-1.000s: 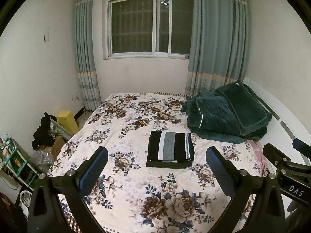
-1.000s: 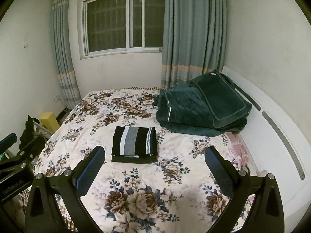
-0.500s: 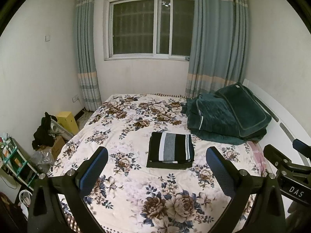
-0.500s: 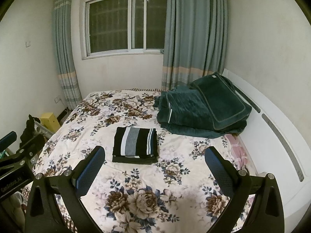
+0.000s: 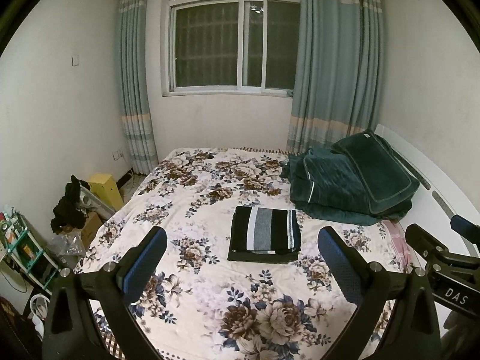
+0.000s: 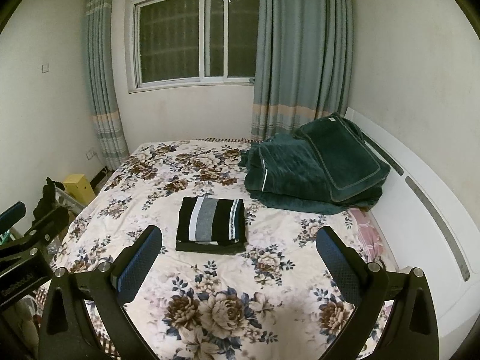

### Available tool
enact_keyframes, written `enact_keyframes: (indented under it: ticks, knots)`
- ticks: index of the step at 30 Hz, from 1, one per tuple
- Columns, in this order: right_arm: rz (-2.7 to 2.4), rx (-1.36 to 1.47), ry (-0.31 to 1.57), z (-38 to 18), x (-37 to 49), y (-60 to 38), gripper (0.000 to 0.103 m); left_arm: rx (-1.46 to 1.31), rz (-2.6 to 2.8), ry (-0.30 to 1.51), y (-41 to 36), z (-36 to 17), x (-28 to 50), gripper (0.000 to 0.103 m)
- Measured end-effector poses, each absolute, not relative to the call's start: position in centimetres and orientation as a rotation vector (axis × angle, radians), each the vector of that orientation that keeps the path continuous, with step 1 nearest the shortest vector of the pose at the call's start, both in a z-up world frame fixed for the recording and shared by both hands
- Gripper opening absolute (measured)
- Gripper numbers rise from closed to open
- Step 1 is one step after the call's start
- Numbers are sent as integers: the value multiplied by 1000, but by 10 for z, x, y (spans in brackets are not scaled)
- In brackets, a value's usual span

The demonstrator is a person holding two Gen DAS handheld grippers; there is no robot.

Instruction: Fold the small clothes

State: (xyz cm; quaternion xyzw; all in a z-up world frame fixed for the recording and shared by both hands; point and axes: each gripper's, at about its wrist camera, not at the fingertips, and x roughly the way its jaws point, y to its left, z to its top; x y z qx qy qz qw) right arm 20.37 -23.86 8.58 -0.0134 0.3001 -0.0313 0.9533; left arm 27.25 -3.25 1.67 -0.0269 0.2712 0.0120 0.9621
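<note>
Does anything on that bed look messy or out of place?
Nothing much. The striped garment lies neatly folded on the bedspread, with both grippers open and clear of it. Only the green blanket by the headboard is loosely heaped, not squared.

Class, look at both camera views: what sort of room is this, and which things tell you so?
Most likely a home bedroom. A bed with a floral sheet fills the room, a folded striped garment lies on it beside a dark green quilt, and curtains frame the window.
</note>
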Motion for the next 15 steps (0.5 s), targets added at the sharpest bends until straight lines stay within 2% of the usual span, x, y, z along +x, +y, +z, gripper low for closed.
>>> enact_keyframes:
  ticks: [15]
  knots:
    - [-68,-25,607,84,201,-236,103,-57,34,546,-32,22,271,103]
